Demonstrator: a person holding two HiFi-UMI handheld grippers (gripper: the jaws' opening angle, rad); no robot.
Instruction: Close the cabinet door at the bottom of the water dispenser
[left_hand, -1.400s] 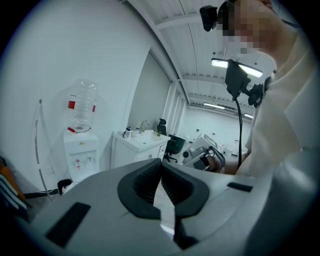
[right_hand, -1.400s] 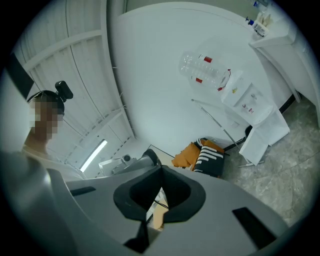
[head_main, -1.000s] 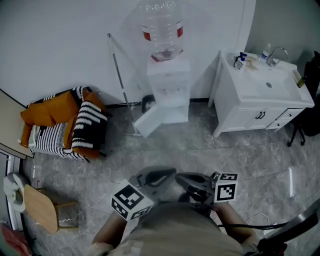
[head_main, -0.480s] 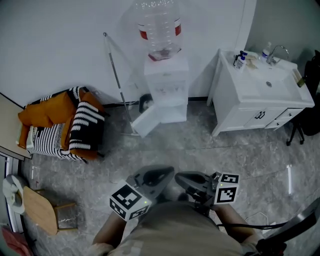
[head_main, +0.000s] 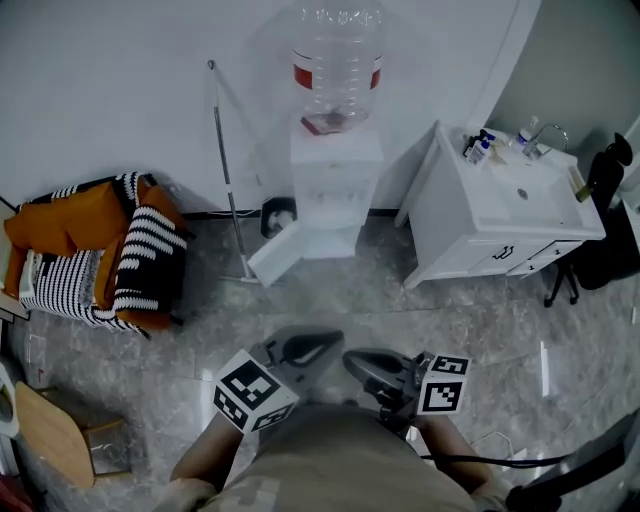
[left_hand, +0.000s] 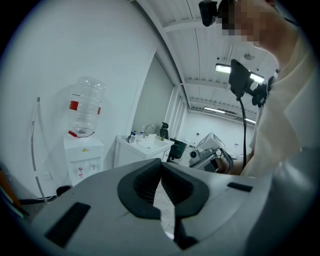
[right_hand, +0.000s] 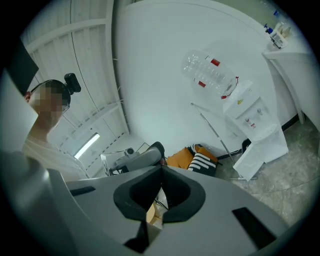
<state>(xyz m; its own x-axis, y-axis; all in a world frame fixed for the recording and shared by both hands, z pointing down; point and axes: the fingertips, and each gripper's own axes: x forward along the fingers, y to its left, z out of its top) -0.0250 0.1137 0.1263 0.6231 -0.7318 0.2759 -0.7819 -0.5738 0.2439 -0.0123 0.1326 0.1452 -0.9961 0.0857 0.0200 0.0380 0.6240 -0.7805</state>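
Cabinet door (head_main: 276, 257): ajar under water dispenser (head_main: 335, 185), floor's far edge. Left claw (left_hand: 161, 165), right claw (right_hand: 161, 169): closed, empty, well apart from it. Best pushed squarely at free edge.

One water dispenser (head_main: 335, 190), one vanity (head_main: 470, 230), two hand-held grippers (head_main: 305, 345) (head_main: 375, 362).

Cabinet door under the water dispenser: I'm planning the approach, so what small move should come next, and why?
Probably bring the left gripper forward toward the cabinet door. The door stands swung open at the base of the water dispenser, while that gripper and the right gripper are shut, empty and close to the person, well short of it.
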